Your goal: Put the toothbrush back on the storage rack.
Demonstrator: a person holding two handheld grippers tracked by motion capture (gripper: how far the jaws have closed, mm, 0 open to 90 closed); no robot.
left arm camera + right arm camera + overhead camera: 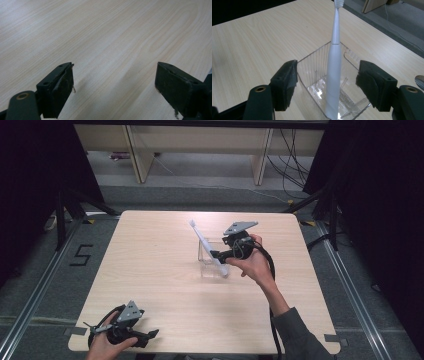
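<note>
1. Standing tilted in the clear container (319,72) near the middle of the surface (150,270), the white toothbrush (334,75) lies between the right tongs (327,85), apart and not pressing it.
2. Left tongs (115,85) rest apart over bare surface at the near edge.

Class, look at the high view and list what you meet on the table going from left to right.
Left tongs at the near left corner of the table → white toothbrush leaning in the clear container → right tongs → the person's right hand.
</note>
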